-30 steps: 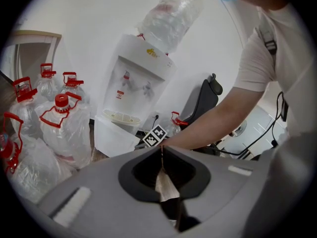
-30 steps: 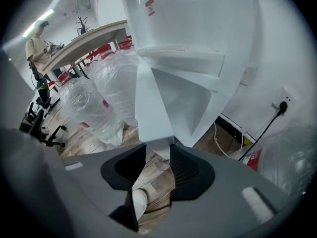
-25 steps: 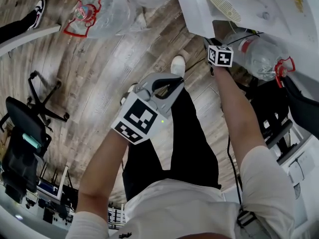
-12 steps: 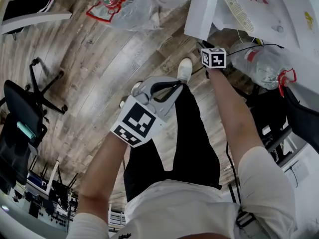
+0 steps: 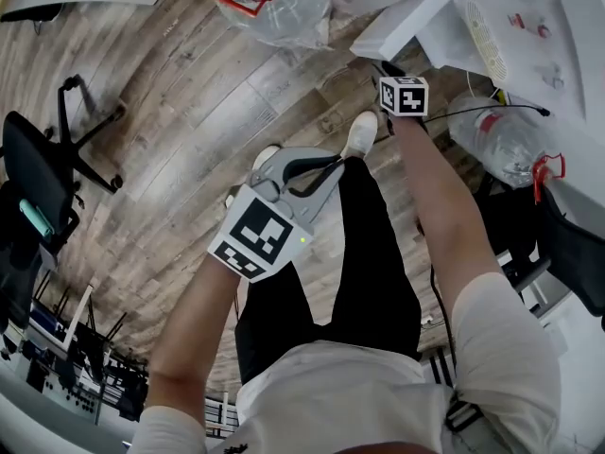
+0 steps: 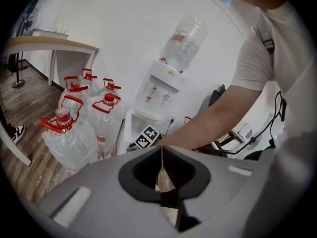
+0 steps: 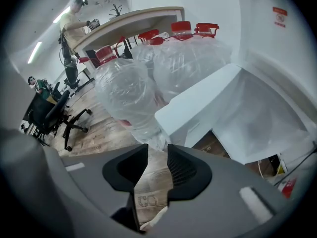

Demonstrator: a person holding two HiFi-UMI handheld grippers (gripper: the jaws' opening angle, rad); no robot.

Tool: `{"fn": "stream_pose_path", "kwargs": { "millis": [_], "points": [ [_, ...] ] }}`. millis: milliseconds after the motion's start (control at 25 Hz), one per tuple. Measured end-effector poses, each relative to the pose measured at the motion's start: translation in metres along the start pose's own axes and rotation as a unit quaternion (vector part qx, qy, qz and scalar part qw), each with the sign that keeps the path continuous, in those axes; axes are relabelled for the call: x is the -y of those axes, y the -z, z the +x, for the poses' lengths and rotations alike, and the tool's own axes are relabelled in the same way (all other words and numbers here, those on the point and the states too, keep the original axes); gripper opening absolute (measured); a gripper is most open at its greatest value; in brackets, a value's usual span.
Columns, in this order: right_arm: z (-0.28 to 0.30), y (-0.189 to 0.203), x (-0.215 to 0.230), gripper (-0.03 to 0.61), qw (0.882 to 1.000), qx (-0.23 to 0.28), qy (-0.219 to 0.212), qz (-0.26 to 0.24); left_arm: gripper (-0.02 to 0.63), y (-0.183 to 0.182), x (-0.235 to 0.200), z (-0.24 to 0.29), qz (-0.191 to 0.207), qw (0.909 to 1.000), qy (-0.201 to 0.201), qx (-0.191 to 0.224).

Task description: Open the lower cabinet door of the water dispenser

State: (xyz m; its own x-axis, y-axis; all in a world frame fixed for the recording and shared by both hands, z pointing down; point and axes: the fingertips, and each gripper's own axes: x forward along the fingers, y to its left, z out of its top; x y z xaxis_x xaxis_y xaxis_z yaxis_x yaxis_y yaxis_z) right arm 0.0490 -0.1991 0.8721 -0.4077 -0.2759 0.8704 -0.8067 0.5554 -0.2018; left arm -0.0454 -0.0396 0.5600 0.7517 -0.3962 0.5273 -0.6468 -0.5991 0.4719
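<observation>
Since the cabinet door (image 7: 198,114) stands swung out from the water dispenser (image 6: 161,90), past the table's (image 6: 49,44) right end, the right gripper (image 7: 157,152) just before it sits parted and empty (pull likely finished), with the left gripper (image 6: 161,150) closed on nothing, idle.

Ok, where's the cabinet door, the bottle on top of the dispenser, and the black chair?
cabinet door (image 7: 198,102), right gripper view, on its white surface.
bottle (image 6: 185,42), left gripper view, on its clear body.
black chair (image 5: 33,164), head view, on its backrest.
</observation>
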Motion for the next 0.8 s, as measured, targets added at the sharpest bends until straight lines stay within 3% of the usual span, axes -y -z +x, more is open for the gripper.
{"fn": "stream_pose_path", "kwargs": {
  "millis": [440,800],
  "points": [
    [0.029,-0.045,-0.031,0.123,0.999,0.006,-0.019,-0.045,0.057,0.019,-0.013,-0.025,-0.012,0.9998,-0.012,0.014],
    [0.032,-0.058,-0.035,0.123,0.998,0.006,-0.002,-0.054,0.057,0.025,-0.021,-0.043,-0.012,0.9997,-0.015,0.018]
  ]
}}
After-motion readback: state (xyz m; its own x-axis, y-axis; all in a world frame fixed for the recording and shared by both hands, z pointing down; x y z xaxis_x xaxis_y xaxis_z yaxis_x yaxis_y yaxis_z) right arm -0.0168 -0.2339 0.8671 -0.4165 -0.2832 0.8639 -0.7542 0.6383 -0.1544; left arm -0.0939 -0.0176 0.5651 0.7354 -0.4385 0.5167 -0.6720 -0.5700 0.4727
